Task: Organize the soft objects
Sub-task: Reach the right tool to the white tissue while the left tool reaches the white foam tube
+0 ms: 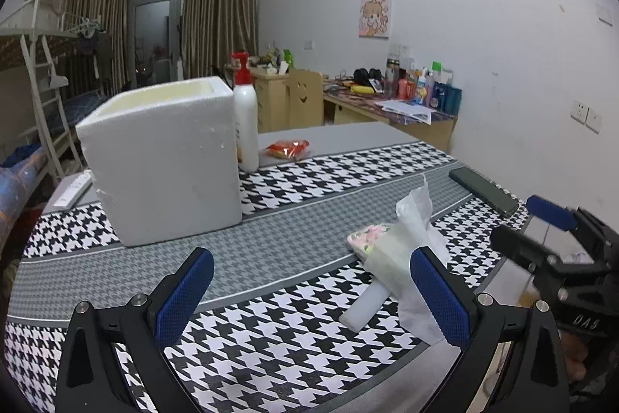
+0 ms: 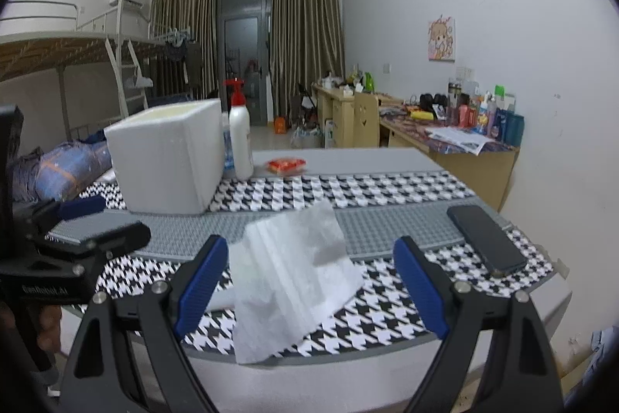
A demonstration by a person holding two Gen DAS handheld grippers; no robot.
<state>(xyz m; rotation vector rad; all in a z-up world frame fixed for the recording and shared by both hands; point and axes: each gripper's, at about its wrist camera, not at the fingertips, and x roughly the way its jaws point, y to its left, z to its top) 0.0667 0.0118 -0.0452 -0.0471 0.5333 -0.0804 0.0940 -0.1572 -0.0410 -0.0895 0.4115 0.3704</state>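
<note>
A soft pack of tissues (image 1: 390, 258) lies near the table's front edge, a loose white tissue (image 2: 294, 277) sticking up from it. In the right wrist view the tissue hides most of the pack. A white foam box (image 1: 166, 161) with an open top stands further back on the left. My left gripper (image 1: 311, 297) hovers open over the cloth, its right finger in front of the tissue. My right gripper (image 2: 311, 285) is open too, the tissue lying between its blue fingers without touching them. Each gripper also shows at the edge of the other's view.
A houndstooth cloth (image 1: 294, 328) covers the table. A white bottle with a red pump (image 1: 245, 119) stands by the box, a red snack packet (image 1: 287, 148) behind it. A dark phone (image 2: 485, 239) lies at the right. A cluttered desk (image 2: 445, 142) stands beyond by the wall.
</note>
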